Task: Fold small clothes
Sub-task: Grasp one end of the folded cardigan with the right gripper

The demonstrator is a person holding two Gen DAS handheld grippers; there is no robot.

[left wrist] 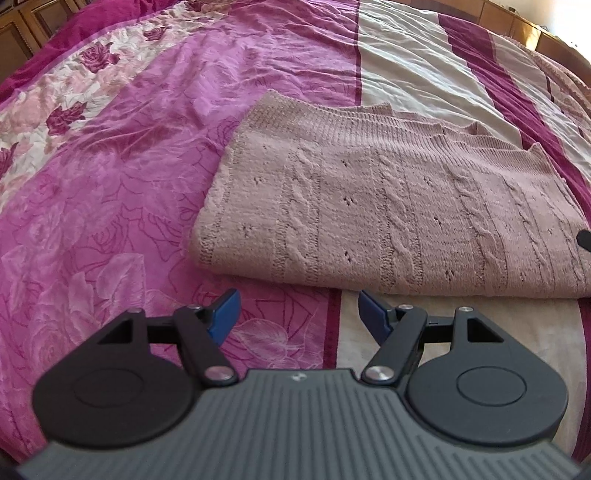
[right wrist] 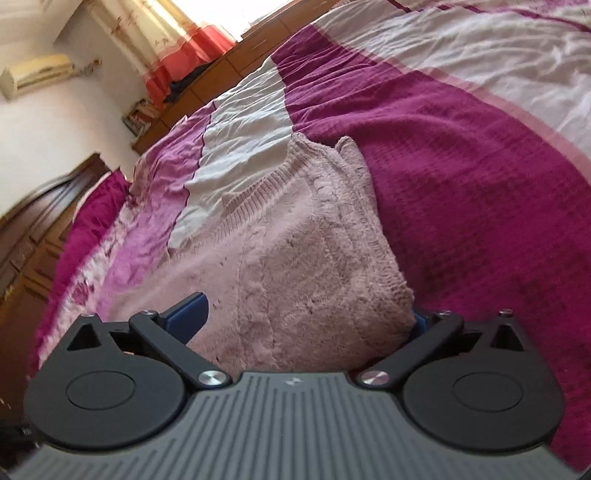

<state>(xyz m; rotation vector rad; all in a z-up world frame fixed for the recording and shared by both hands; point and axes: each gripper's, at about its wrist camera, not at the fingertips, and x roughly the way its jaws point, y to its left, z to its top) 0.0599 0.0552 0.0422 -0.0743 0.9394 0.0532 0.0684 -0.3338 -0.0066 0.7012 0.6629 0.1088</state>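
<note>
A pale pink cable-knit sweater (left wrist: 388, 206) lies folded flat on the bed, its ribbed hem at the far side. My left gripper (left wrist: 299, 313) hovers just short of the near fold, open, with only bedspread between its blue pads (left wrist: 223, 312). In the right wrist view the sweater (right wrist: 295, 266) fills the centre. My right gripper (right wrist: 303, 321) straddles its near corner with the jaws spread wide. One blue pad (right wrist: 188, 317) rests over the knit. The other pad (right wrist: 419, 322) is mostly hidden behind the sweater's edge. The cloth lies slack, unpinched.
The bedspread (left wrist: 129, 166) has pink rose print, cream panels and magenta stripes (right wrist: 461, 184). Wooden cabinets (right wrist: 26, 258) line one side of the bed. A curtained window (right wrist: 184, 33) and a wall air conditioner (right wrist: 33, 72) stand beyond. A dark tip (left wrist: 584, 239) pokes in at the sweater's right edge.
</note>
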